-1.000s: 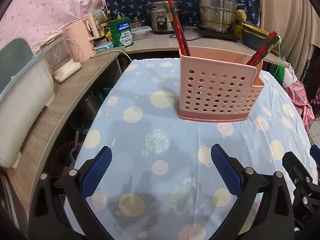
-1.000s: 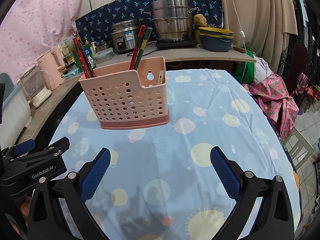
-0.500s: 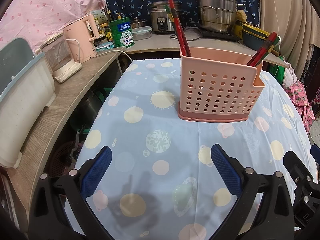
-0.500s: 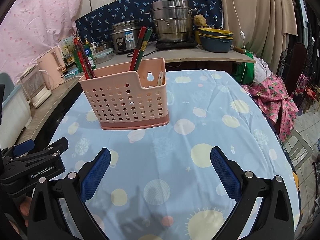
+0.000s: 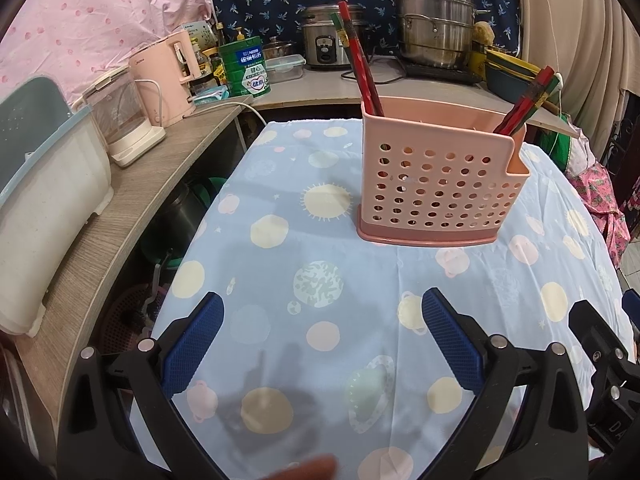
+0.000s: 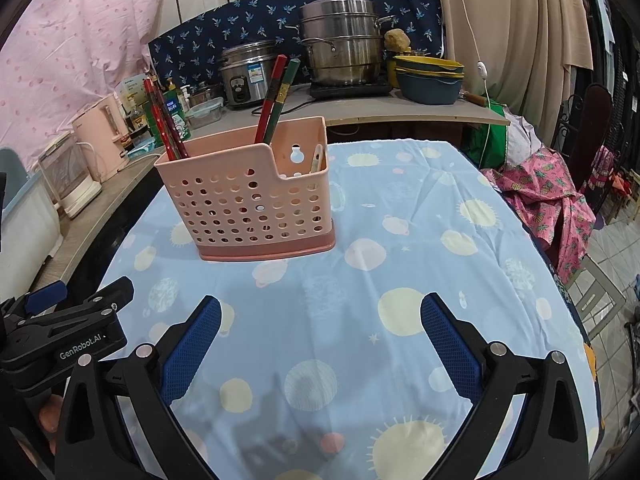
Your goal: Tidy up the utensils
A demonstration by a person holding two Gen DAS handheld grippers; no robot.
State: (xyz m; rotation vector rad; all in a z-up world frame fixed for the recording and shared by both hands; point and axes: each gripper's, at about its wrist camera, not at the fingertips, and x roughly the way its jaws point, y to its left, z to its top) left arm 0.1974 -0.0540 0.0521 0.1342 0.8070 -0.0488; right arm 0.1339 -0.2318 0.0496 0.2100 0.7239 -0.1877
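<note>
A pink perforated utensil holder (image 5: pixel 436 184) stands upright on the blue patterned tablecloth (image 5: pixel 320 240), and shows in the right wrist view (image 6: pixel 252 204) too. Red and green chopsticks (image 5: pixel 362 68) lean in its left compartment and another pair (image 5: pixel 524 102) in its right; in the right wrist view these pairs are at the left (image 6: pixel 164 120) and middle (image 6: pixel 276 96). A pale utensil handle (image 6: pixel 316 158) sticks up in the low front pocket. My left gripper (image 5: pixel 322 336) is open and empty, low over the cloth in front of the holder. My right gripper (image 6: pixel 320 336) is open and empty beside it.
A wooden side counter (image 5: pixel 120 216) on the left holds a white bin (image 5: pixel 44 200), a clear jug (image 5: pixel 120 120) and a pink kettle (image 5: pixel 168 76). The back counter carries a rice cooker (image 6: pixel 244 76), a steel steamer pot (image 6: pixel 340 44) and stacked bowls (image 6: pixel 430 76). Pink cloth (image 6: pixel 548 204) hangs at the table's right.
</note>
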